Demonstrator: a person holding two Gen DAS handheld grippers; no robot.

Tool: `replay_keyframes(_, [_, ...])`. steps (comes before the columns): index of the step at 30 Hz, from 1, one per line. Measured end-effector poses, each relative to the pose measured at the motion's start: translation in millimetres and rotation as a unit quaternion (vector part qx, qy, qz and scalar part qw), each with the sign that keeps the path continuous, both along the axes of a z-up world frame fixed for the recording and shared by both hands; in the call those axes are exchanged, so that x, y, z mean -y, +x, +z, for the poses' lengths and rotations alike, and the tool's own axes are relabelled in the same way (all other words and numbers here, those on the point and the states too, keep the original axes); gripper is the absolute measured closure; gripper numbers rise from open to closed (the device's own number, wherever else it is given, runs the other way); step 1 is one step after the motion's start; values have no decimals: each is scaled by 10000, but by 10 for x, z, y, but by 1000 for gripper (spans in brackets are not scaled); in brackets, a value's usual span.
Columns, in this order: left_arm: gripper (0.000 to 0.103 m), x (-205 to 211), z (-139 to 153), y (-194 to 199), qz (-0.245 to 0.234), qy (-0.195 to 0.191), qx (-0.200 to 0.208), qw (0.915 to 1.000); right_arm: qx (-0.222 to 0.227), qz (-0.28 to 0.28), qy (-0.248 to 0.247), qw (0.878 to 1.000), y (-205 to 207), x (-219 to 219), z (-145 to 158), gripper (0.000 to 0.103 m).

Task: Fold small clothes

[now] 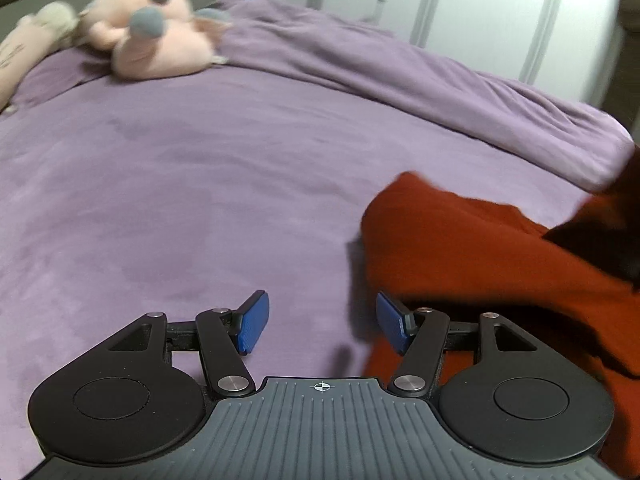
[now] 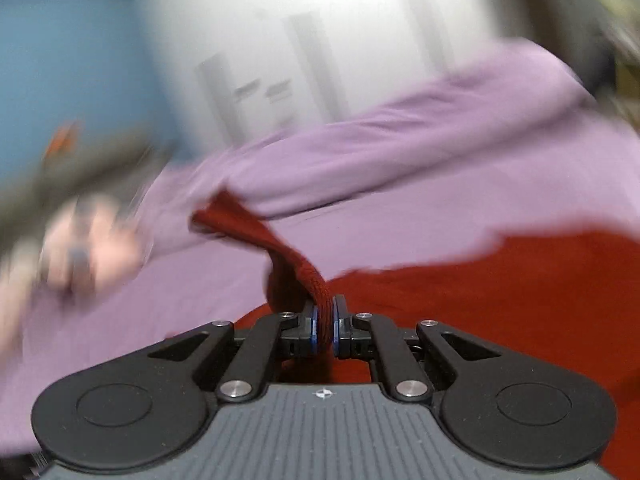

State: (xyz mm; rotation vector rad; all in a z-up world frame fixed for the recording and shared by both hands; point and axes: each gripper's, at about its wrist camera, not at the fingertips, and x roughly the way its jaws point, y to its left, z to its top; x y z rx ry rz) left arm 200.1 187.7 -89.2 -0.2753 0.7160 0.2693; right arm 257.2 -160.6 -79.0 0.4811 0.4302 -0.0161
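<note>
Left wrist view. The left gripper (image 1: 322,322) hangs over a purple, suede-like bed cover (image 1: 180,200), its two blue-padded fingers (image 1: 252,326) spread wide with nothing between them. The rust-red knitted garment (image 1: 480,264) lies on the cover ahead of and to the right of the jaws; its near edge passes just behind the right-hand pad, though whether cloth and pad touch cannot be told. A dark, blurred shape crosses the garment at the far right edge of the frame and cannot be identified. Far ahead and to the left of the jaws, a pale pink plush toy with grey round tips (image 1: 156,36) rests on the cover. A bunched ridge of the same purple fabric runs across the far right, with white cupboard doors (image 1: 460,8) beyond it.

Right wrist view (heavily motion-blurred). The right gripper (image 2: 325,326) has its jaws pressed together on a fold of the rust-red knitted garment (image 2: 500,300). A ribbed strip of the cloth rises from between the pads and trails ahead and to the left. The bulk of the garment spreads below and to the right of the jaws on the purple cover (image 2: 400,168). The pink plush toy (image 2: 84,248) appears as a blur far to the left.
</note>
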Motion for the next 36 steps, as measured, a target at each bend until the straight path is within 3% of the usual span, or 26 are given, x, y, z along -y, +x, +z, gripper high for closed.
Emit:
replay_keyframes(2, [38,130,-38,75,-145,-83,-78,9998,-575,-194,332,9976,25,335,-225,92])
replay_keyframes(5, [38,302,-66,136,-346,-70,-173,9992,-1128,-191,1429,9831,7,771,-537,79])
replay_keyframes(7, [38,359,-76,158,-400,-36,-247,9989,-993,-286,1887,9766,-43,949,-607,71])
replay_keyframes(10, [38,380,-91,196,-367,-177,-332,9986,-884,-344,2041,9744,54,1044,-637,62])
replay_keyframes(12, [38,382,-106,222,-351,-278,-385,9983,-877,-391,2171,9714,229,1095,-678,62])
replay_keyframes(13, [38,388,-104,243,-349,-302,-412,9981,-874,-389,2190,9710,296,1089,-680,68])
replay_keyframes(14, [38,400,-104,255,-349,-312,-452,9979,-936,-386,2078,9729,362,1076,-647,77])
replay_keyframes(15, [38,411,-99,267,-335,-302,-477,9978,-1012,-306,1757,9788,436,1035,-565,98])
replay_keyframes(17, [38,443,-71,282,-348,-265,-443,9981,-841,-275,838,9925,408,978,-295,98])
replay_keyframes(18, [38,463,-60,294,-352,-230,-419,9982,-537,-296,454,9971,319,951,-123,98])
replay_keyframes(20, [38,497,-50,317,-362,-152,-380,9985,214,-584,216,9978,90,1004,103,98])
replay_keyframes(22, [38,534,-64,360,-398,-150,-420,9982,626,-800,170,9947,-87,1111,126,98])
replay_keyframes(23, [38,549,-72,373,-429,-179,-443,9979,512,-856,59,9950,-108,1163,63,98])
replay_keyframes(25, [38,595,-84,399,-491,-198,-482,9974,-416,-901,-345,9945,13,1219,-153,97])
replay_keyframes(27, [38,649,-72,413,-547,-141,-491,9972,-1162,-690,-112,9908,79,1324,-404,96])
replay_keyframes(29, [38,698,-45,425,-647,-98,-445,9969,-1134,-625,355,9909,30,1428,-487,96])
replay_keyframes(31, [37,732,-39,457,-705,-74,-459,9964,-900,-664,811,9904,6,1525,-477,83])
replay_keyframes(33, [38,780,-39,519,-732,-94,-526,9959,-892,-704,1048,9880,55,1592,-491,80])
replay_keyframes(34, [38,805,-29,551,-745,-112,-532,9957,-1019,-658,976,9878,161,1561,-484,86])
replay_keyframes(36, [38,862,10,598,-793,-73,-473,9957,-1226,-569,384,9901,278,1467,-369,98])
